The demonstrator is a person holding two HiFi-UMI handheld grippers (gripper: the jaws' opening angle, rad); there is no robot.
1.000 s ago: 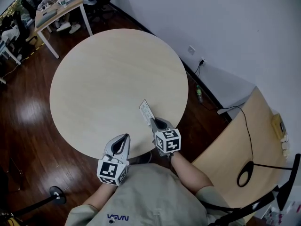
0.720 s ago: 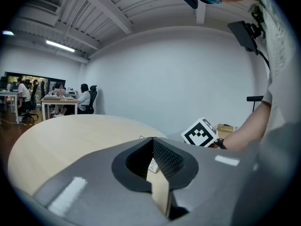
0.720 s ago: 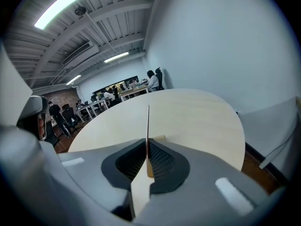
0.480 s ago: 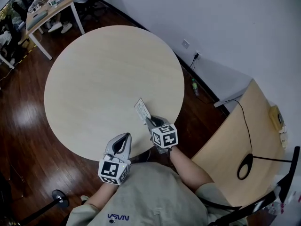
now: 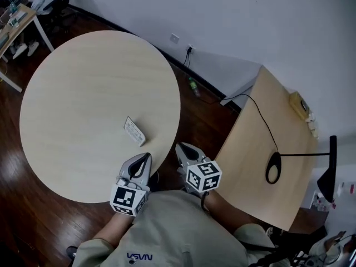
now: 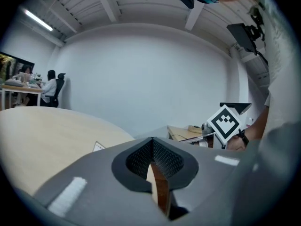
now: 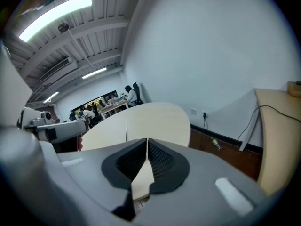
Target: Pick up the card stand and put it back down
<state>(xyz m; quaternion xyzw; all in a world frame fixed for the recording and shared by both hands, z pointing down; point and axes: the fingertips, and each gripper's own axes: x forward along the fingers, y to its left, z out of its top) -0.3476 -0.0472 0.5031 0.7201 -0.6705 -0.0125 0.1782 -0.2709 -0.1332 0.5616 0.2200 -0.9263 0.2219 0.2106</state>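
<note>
Left gripper, right gripper closed near card stand

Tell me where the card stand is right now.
In the head view the card stand sits on the round table, close to its near edge, just ahead of the left gripper and touching neither gripper.

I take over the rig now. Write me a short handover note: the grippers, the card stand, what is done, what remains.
The left gripper is shut and empty, at the table's near edge.
The right gripper is shut and empty, just off that edge.
The card stand is on the round table, free of both grippers.
Done: the stand appears set down.
Left: probably nothing, unless another pick-up is wanted.
</note>
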